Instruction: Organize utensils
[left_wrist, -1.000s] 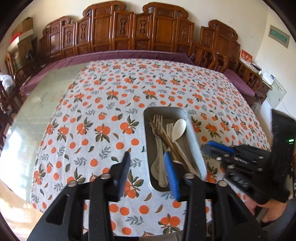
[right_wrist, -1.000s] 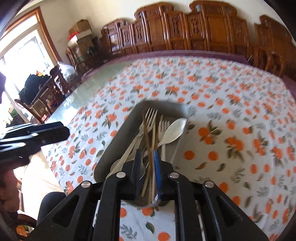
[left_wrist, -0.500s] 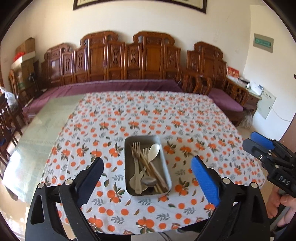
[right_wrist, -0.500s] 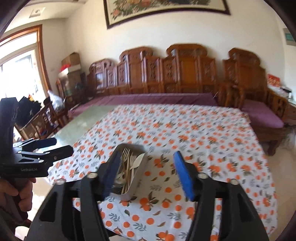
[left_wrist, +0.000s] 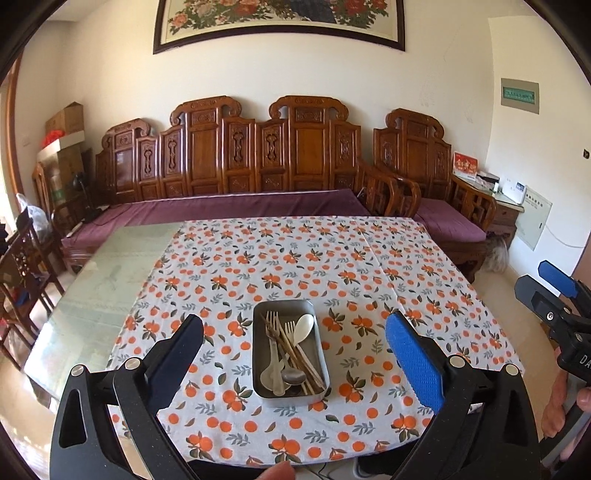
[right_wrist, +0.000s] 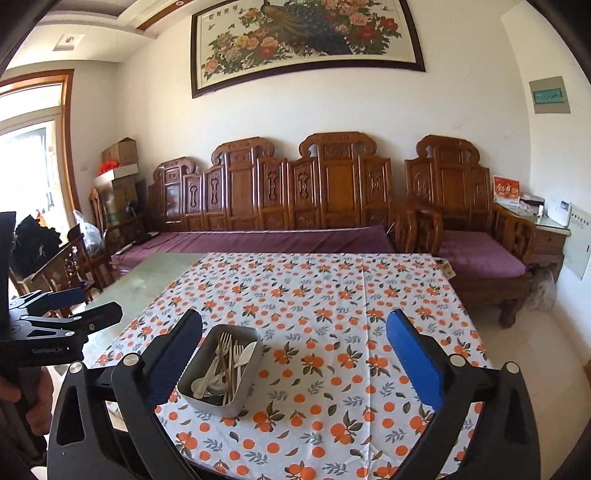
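Behind, a carved wooden bench (left_wrist: 280, 155) with purple cushions lines the white wall under a framed flower painting (right_wrist: 306, 40). Nearer, a glass-topped table (left_wrist: 110, 266) carries an orange-print cloth (left_wrist: 295, 258) over most of its top. Near the cloth's front edge sits a metal tray (left_wrist: 290, 354) holding forks, spoons and chopsticks (left_wrist: 295, 354). Above the near edge, the left gripper (left_wrist: 293, 350) is spread wide and holds nothing; the right gripper (right_wrist: 293, 350) is opening, nothing between its jaws.
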